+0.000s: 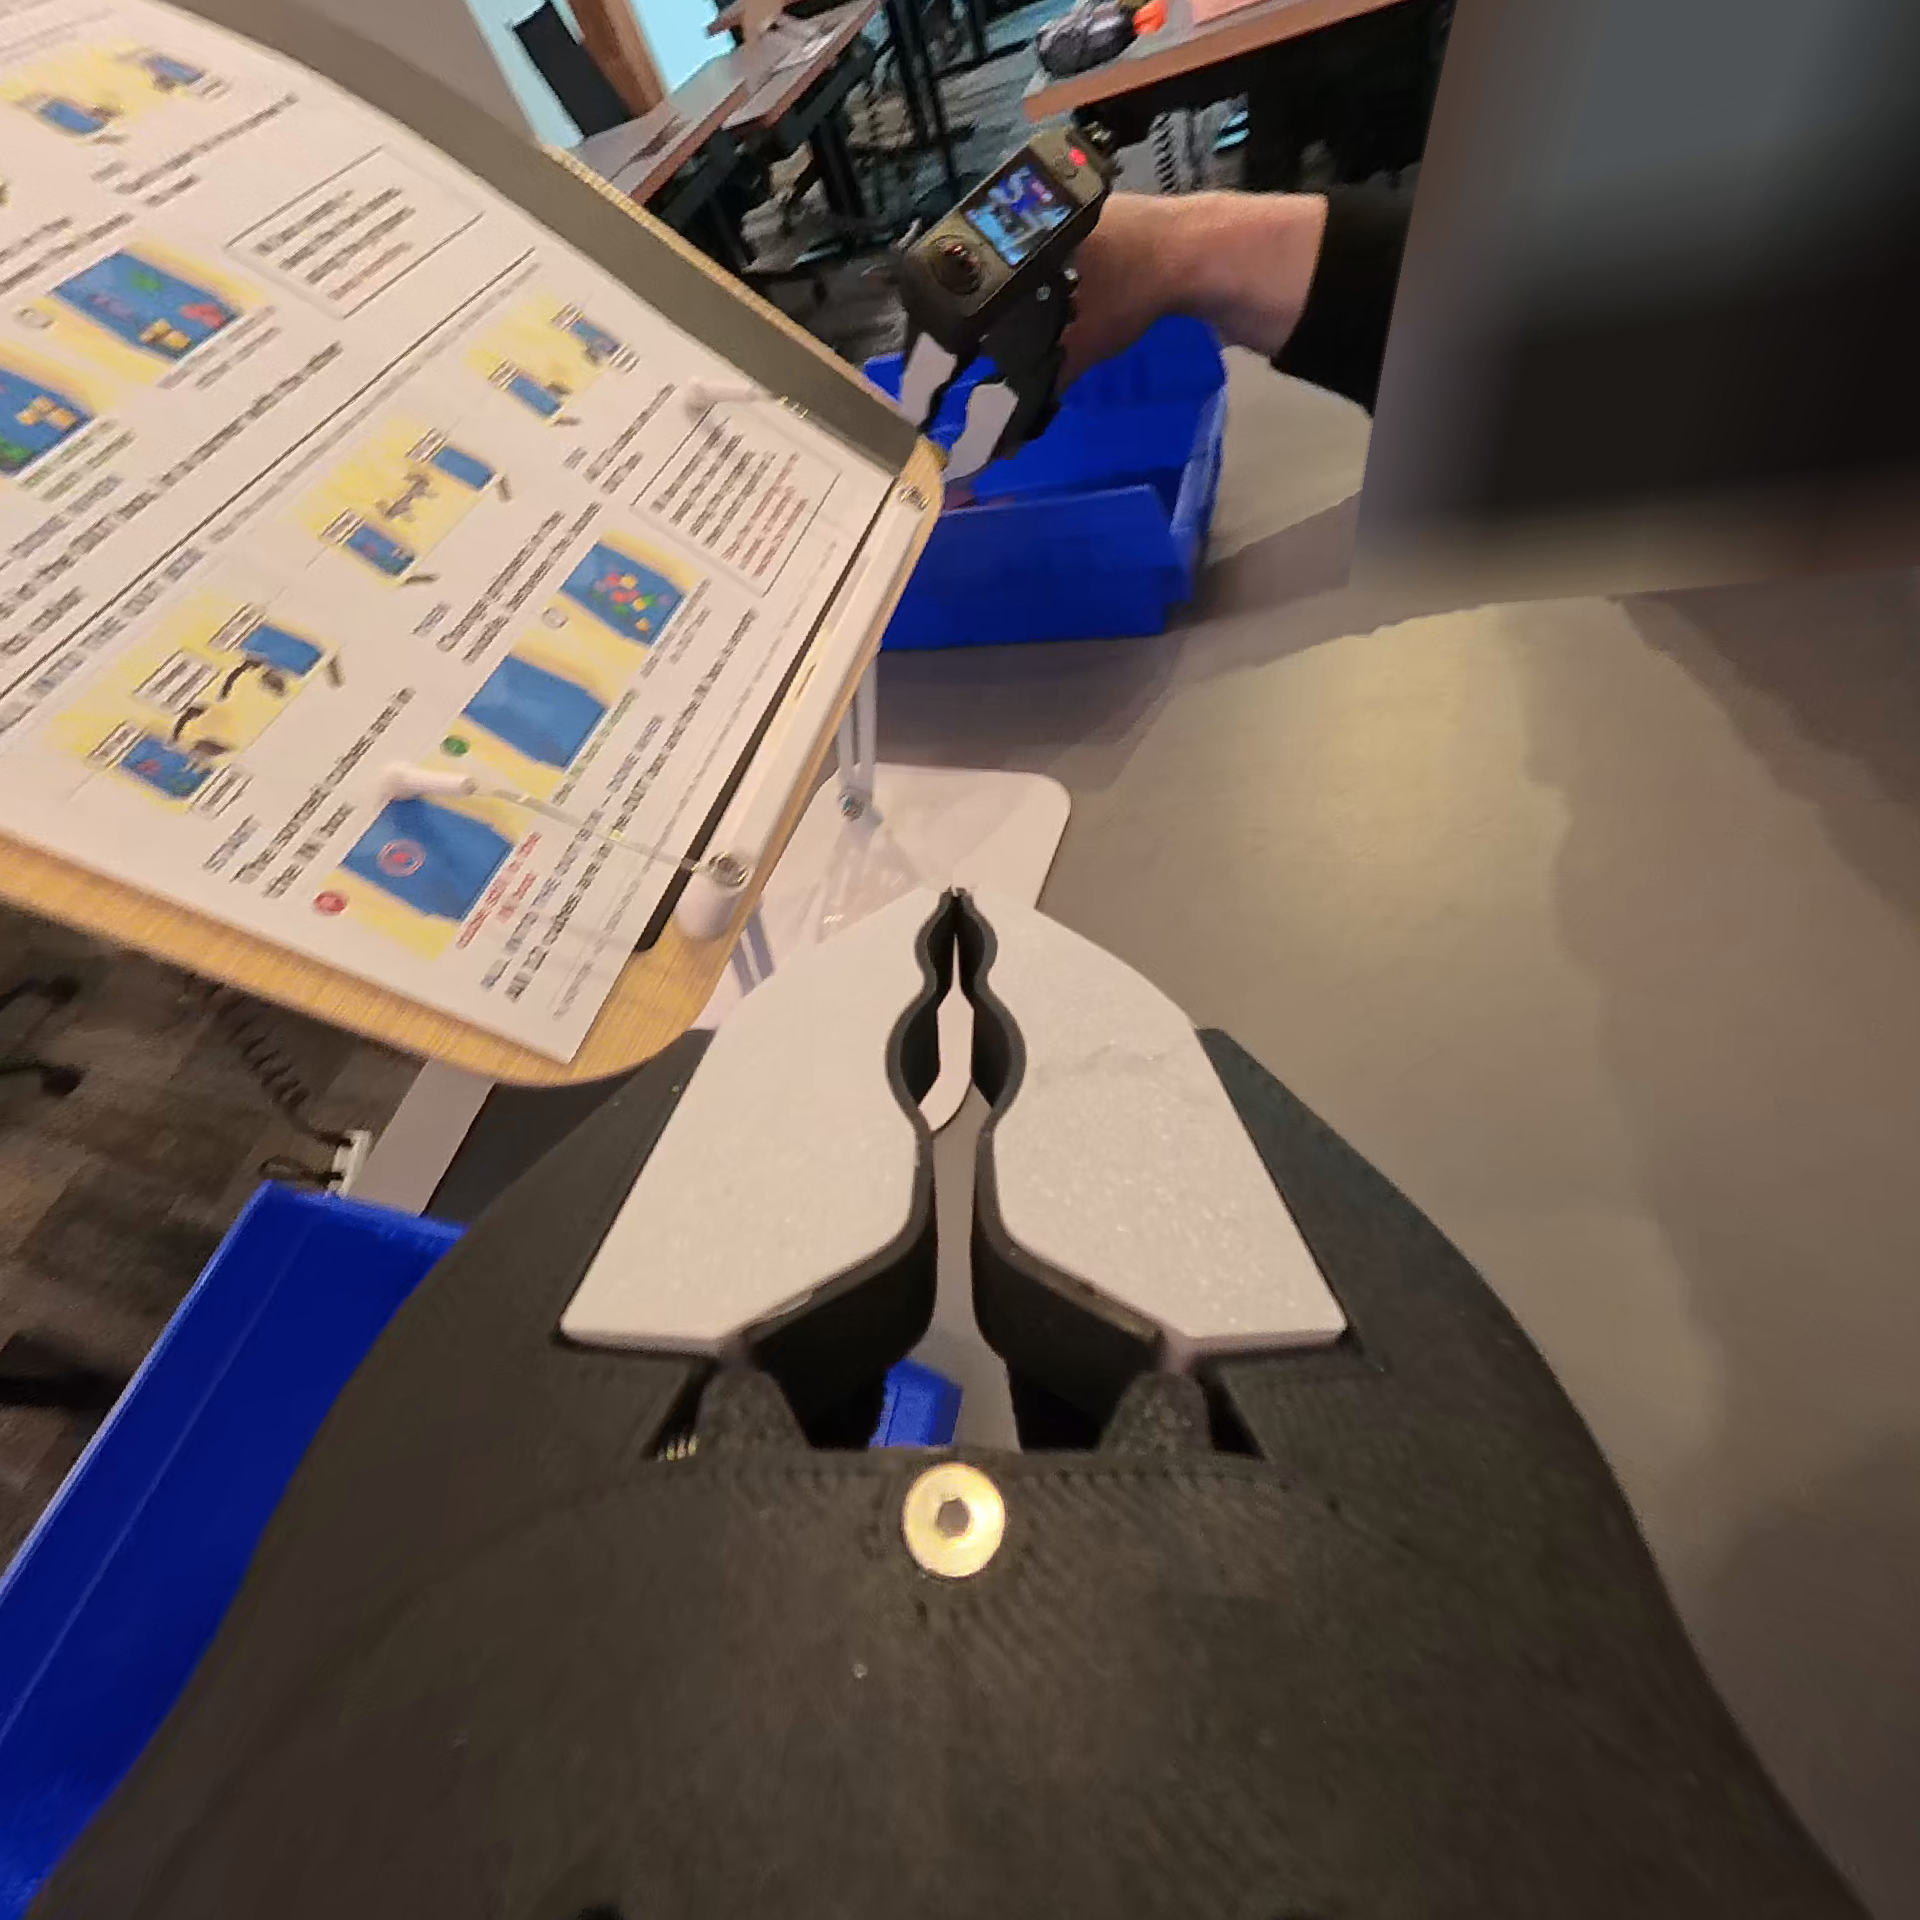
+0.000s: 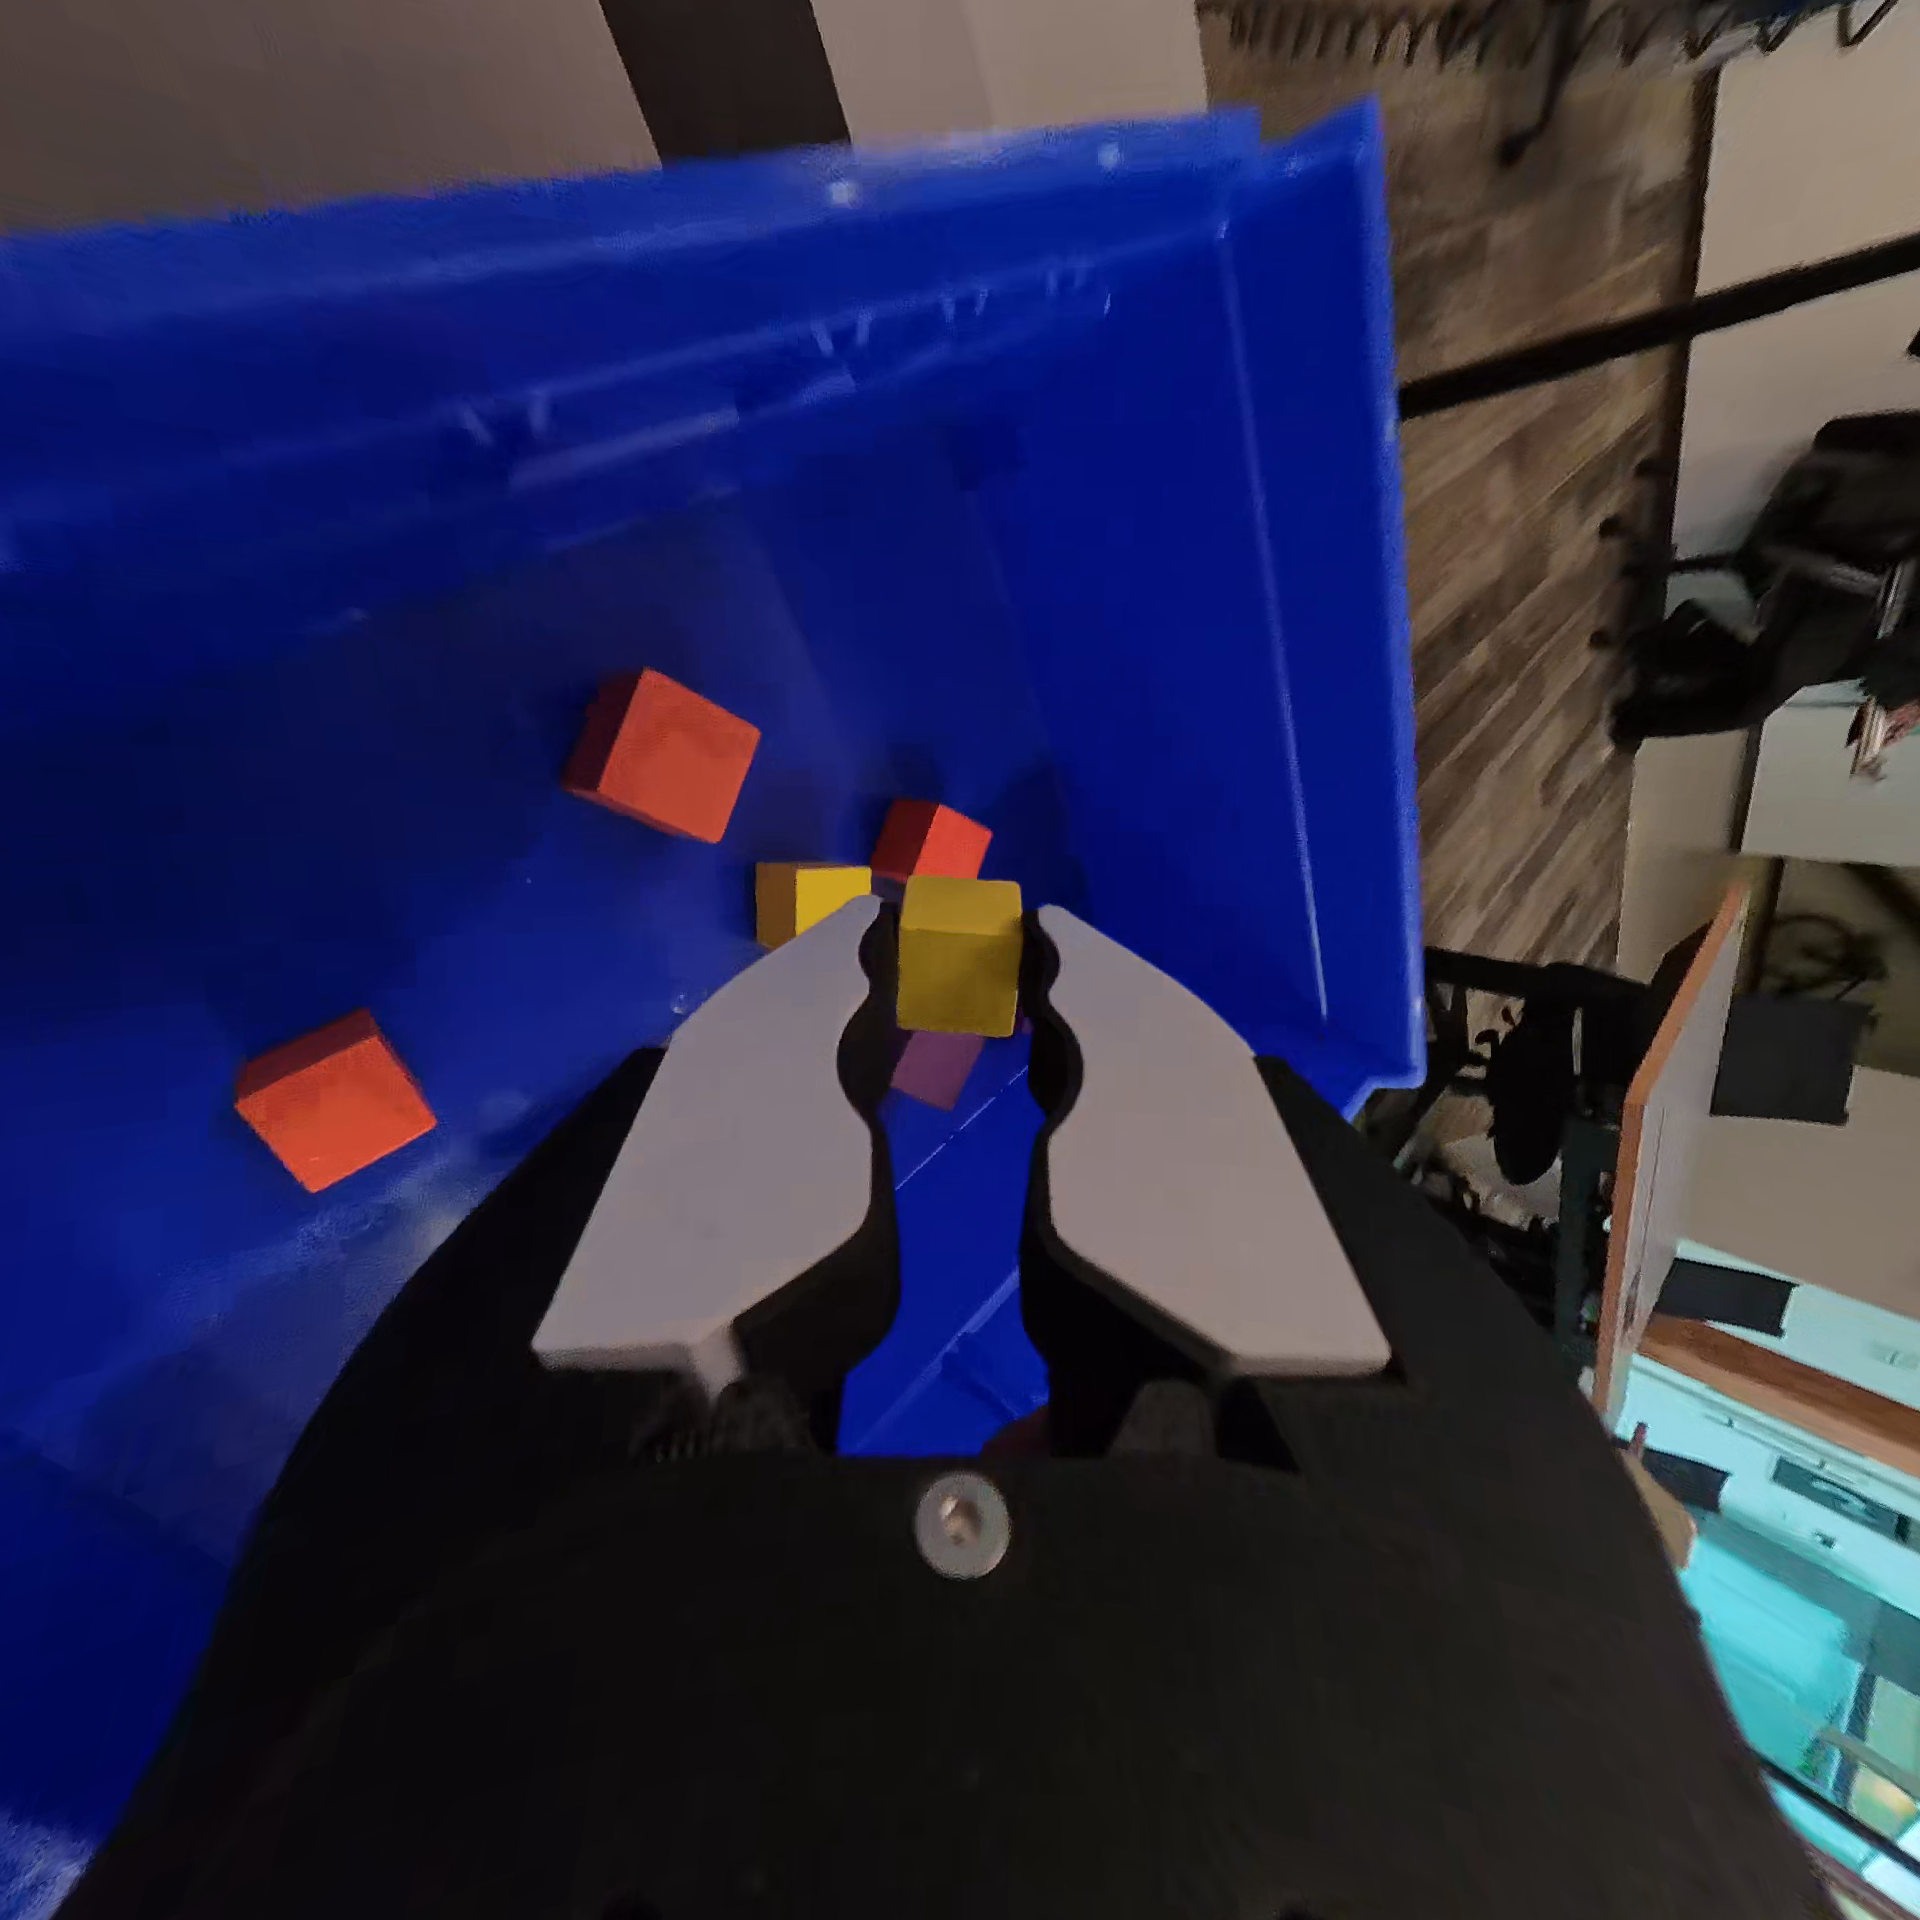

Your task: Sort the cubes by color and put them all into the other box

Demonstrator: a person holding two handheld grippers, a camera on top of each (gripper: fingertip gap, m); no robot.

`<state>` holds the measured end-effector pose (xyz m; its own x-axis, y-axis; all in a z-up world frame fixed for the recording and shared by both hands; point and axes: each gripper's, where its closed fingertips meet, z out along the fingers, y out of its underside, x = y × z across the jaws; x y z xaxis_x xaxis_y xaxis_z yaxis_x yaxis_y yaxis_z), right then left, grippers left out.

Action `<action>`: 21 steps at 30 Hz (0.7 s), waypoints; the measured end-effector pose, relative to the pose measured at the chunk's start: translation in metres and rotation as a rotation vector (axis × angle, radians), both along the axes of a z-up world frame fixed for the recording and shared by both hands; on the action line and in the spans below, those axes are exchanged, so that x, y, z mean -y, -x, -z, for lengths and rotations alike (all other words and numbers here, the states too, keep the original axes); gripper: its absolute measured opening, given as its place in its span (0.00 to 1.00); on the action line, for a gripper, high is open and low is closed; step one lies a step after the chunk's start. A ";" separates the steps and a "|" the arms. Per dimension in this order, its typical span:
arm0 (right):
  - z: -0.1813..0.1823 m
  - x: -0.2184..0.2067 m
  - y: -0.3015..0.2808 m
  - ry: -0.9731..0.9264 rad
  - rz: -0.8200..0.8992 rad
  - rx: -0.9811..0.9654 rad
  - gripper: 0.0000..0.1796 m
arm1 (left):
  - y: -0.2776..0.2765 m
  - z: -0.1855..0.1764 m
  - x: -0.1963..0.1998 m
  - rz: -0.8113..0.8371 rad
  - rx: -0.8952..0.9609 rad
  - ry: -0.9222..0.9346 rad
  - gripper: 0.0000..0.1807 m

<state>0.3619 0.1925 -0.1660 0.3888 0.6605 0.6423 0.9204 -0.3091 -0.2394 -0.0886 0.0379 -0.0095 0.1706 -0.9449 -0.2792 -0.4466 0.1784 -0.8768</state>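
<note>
Overhead, the right gripper [image 2: 956, 914] clamps a yellow wooden cube [image 2: 956, 956] above the blue plastic box [image 2: 1299, 623] holding orange cubes [image 2: 665, 753]. Meanwhile the left gripper [image 1: 958, 904], fingers together and empty, hovers near a printed instruction sheet [image 1: 416, 520], its writing blurred.

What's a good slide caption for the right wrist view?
Right tongs grip a yellow cube above red cubes in the blue box.

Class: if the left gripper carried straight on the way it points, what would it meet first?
Probably the white base of the document stand just beyond the left gripper, then grey table; depth is unclear.
</note>
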 end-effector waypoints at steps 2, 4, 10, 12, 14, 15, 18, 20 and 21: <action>0.006 -0.001 -0.006 0.018 0.029 0.012 0.13 | 0.004 0.001 -0.005 -0.019 0.002 0.006 0.00; 0.013 -0.001 -0.011 0.048 0.061 0.023 0.13 | 0.007 0.002 -0.008 -0.033 0.005 0.011 0.00; 0.035 -0.002 -0.031 0.110 0.193 0.107 0.29 | 0.011 0.009 -0.015 -0.067 -0.024 0.023 0.00; 0.032 -0.003 -0.030 0.099 0.206 0.099 0.30 | 0.015 0.011 -0.020 -0.101 -0.043 0.017 0.00; 0.023 -0.003 -0.027 0.073 0.197 0.089 0.29 | 0.021 0.014 -0.028 -0.149 -0.070 0.004 0.00; 0.018 -0.003 -0.025 0.061 0.195 0.084 0.28 | 0.025 0.016 -0.033 -0.172 -0.085 -0.005 0.00; 0.002 -0.001 -0.018 0.022 0.180 0.065 0.26 | 0.037 0.019 -0.047 -0.233 -0.105 -0.036 0.05; -0.006 0.002 -0.011 0.008 0.158 0.057 0.25 | 0.048 0.023 -0.058 -0.273 -0.144 -0.056 0.10; -0.009 0.002 -0.006 0.002 0.147 0.049 0.24 | 0.055 0.025 -0.066 -0.301 -0.177 -0.074 0.12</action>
